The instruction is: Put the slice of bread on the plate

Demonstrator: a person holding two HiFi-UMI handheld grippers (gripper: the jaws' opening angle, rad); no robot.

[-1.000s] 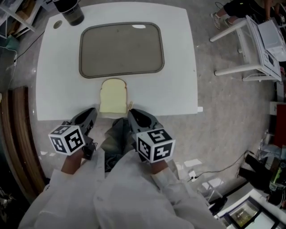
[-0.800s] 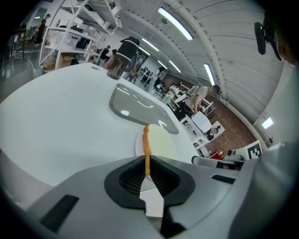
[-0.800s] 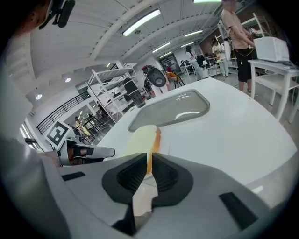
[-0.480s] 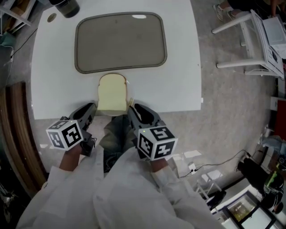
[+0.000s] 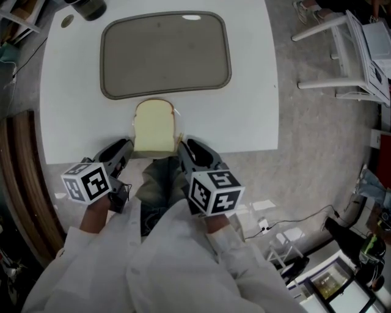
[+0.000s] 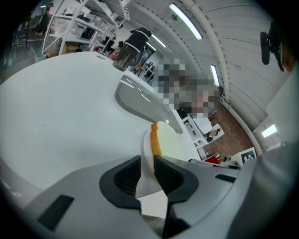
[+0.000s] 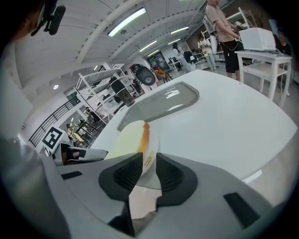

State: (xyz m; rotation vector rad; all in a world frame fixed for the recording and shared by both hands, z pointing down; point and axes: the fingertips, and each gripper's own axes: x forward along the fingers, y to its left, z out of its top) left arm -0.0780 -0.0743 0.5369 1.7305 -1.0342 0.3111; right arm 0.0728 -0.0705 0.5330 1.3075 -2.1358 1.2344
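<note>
white table [image 5: 256, 92] fills the head view, with a grey tray [image 5: 165, 55] lying flat across its far half and a dark cup [image 5: 85, 7] at the far left corner. shelving and people stand well behind in both gripper views.

the bread [image 5: 155, 126] sits at the near edge of the table, its rounded top just short of the tray's near rim, apart from it by a thin strip of white. it looks to be inside a clear wrap [image 7: 148, 156] with a small yellow label. whether it rests on the table or is raised a touch i cannot tell.

the left gripper [image 5: 120, 153] has its jaws drawn in close on the near left corner of the slice; in the left gripper view a thin pale edge runs between the pads up to the crust. the right gripper [image 5: 189, 150] is pinched the same way on the near right corner, with the labelled film between its pads. so the bread lies straight ahead of both, reaching away toward the tray.

by my judgement the slice is light, soft and floppy. held at one end only it will likely sag, and a hard squeeze would dent the crumb. the film is probably slick, so the grip may slip. two corner holds, kept level and moved together, suit it best, with the far end led low over the tray rim.
</note>
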